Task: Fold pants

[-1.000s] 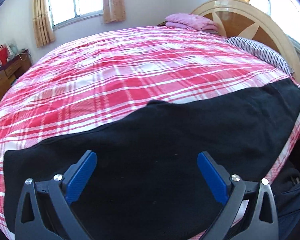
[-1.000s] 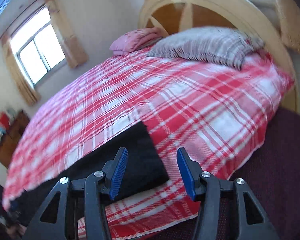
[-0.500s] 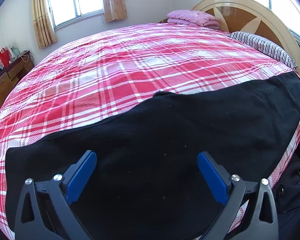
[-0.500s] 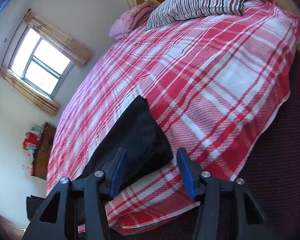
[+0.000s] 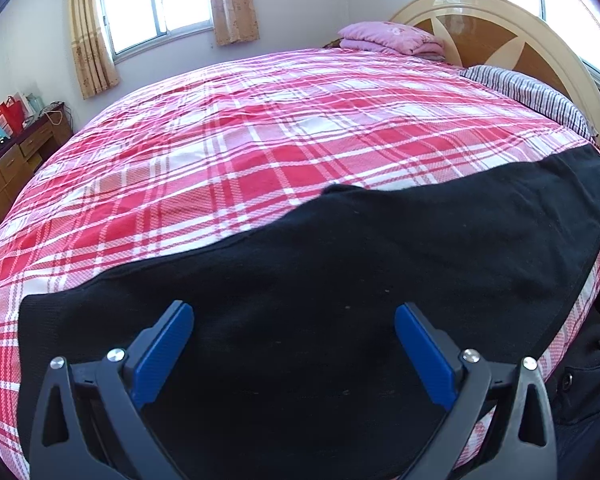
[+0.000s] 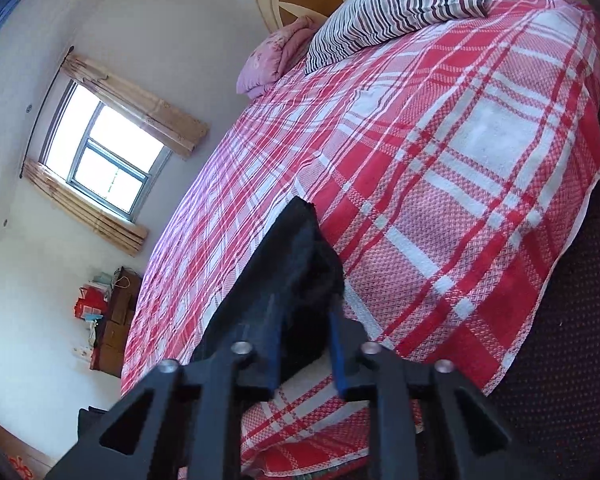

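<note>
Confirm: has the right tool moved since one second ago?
Yes. The right tool has dropped toward the plaid bedspread and rolled, and its fingers have closed around the end of the black pants; the striped pillow sits higher in view.

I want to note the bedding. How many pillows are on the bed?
1: a striped pillow lies at the headboard. The folded pink blanket beside it is no pillow. Others may be hidden.
</note>
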A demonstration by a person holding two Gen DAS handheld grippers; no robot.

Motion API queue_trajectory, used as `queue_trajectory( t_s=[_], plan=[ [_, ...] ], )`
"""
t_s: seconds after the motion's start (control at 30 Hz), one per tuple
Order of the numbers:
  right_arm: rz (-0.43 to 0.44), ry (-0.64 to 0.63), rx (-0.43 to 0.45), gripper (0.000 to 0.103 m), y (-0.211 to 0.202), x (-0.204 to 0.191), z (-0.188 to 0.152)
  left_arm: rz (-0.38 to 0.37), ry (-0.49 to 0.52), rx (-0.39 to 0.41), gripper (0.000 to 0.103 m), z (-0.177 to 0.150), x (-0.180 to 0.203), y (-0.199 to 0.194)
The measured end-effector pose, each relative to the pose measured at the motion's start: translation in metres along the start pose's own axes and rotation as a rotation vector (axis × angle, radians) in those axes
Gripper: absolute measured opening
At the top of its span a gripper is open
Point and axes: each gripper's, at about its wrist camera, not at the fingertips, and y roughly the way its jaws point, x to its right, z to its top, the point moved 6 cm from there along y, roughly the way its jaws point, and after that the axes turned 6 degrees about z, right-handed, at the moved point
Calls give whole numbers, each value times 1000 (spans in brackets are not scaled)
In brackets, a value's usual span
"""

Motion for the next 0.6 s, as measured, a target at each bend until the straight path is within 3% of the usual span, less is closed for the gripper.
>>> queue_trajectory(
  t_s=[0.17,0.3,0.6],
  plan=[
    [-6,-82,59,12,-10,-21,-1,18,-21,-35,103,-5,-13,8],
    [15,-246,100,11,-16,-72,-8,0,-22,-55,103,-8,-14,11],
    [107,-539,-17,11,15,-182,-63,-28,-46,-63,103,-7,-18,9]
  ],
)
